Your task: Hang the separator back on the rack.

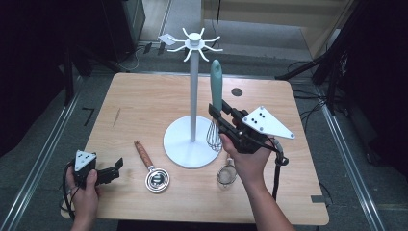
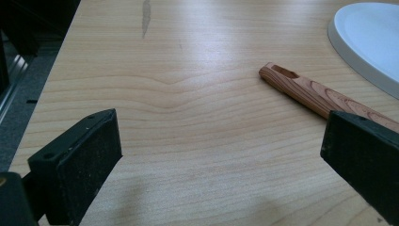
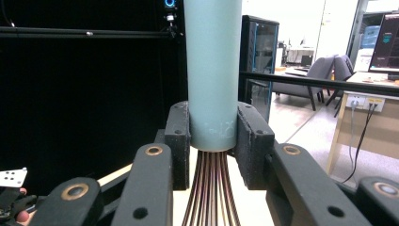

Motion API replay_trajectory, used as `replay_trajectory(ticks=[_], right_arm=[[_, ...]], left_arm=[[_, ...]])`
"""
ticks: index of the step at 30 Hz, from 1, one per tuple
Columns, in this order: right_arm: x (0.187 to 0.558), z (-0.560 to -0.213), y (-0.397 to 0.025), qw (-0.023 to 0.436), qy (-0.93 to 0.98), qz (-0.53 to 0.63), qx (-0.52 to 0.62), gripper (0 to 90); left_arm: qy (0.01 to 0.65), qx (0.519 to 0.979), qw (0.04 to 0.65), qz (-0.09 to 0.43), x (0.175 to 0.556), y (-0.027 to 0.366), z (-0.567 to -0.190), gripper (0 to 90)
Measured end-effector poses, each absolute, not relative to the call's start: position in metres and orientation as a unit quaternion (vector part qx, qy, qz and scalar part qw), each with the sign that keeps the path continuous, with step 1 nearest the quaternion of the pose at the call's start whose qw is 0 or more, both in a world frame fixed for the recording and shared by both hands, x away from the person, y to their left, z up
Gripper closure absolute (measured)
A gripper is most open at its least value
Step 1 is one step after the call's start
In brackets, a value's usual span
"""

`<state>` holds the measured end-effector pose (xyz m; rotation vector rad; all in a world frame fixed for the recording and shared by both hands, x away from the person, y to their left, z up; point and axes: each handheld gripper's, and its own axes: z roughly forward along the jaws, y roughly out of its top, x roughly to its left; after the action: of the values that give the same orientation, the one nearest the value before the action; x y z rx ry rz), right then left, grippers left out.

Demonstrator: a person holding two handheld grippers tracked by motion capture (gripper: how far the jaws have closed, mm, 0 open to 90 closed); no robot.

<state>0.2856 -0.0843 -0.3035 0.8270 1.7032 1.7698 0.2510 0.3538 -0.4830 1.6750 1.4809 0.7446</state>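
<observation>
Work in hand: whisk (image 1: 215,103) lifted upright, handle up, beside the stand's pole (image 1: 193,91), not yet hung on a hook (image 1: 195,42).
Right gripper (image 1: 217,115): clamped on the whisk's teal handle (image 3: 212,75), just above the wires.
Left gripper (image 1: 113,169): spread wide, holding nothing, at 7 o'clock on the table (image 1: 144,96).
Left to hang: wooden-handled strainer (image 1: 151,168) at 6 o'clock; small sieve (image 1: 226,174) at 5 o'clock.
Writing: none readable.
</observation>
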Motion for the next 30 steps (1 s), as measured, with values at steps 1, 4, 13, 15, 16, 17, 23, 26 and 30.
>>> replay_trajectory(ticks=[1, 4, 13, 15, 16, 17, 23, 26, 30], right_arm=[[0.285, -0.303, -0.083, 0.271, 0.632, 0.658, 0.308, 70.8], [0.286, -0.300, -0.081, 0.275, 0.631, 0.658, 0.306, 70.8], [0.286, -0.296, -0.074, 0.271, 0.632, 0.660, 0.303, 70.8], [0.287, -0.296, -0.073, 0.272, 0.633, 0.659, 0.303, 70.8], [0.287, -0.296, -0.072, 0.272, 0.633, 0.658, 0.304, 70.8], [0.288, -0.296, -0.072, 0.273, 0.632, 0.658, 0.305, 70.8], [0.290, -0.295, -0.070, 0.271, 0.633, 0.656, 0.309, 70.8], [0.291, -0.294, -0.069, 0.274, 0.633, 0.655, 0.307, 70.8], [0.293, -0.294, -0.068, 0.271, 0.633, 0.654, 0.313, 70.8]], left_arm=[[0.581, 0.657, 0.382, 0.292, 0.251, 0.354, -0.483, 0.0], [0.581, 0.657, 0.383, 0.292, 0.251, 0.354, -0.483, 0.0], [0.580, 0.657, 0.383, 0.292, 0.251, 0.354, -0.483, 0.0], [0.580, 0.657, 0.383, 0.292, 0.251, 0.354, -0.483, 0.0], [0.580, 0.657, 0.383, 0.292, 0.251, 0.354, -0.483, 0.0], [0.580, 0.657, 0.383, 0.292, 0.251, 0.354, -0.483, 0.0], [0.580, 0.657, 0.383, 0.291, 0.251, 0.354, -0.483, 0.0], [0.580, 0.657, 0.383, 0.291, 0.251, 0.354, -0.483, 0.0], [0.580, 0.657, 0.383, 0.291, 0.251, 0.354, -0.483, 0.0]])
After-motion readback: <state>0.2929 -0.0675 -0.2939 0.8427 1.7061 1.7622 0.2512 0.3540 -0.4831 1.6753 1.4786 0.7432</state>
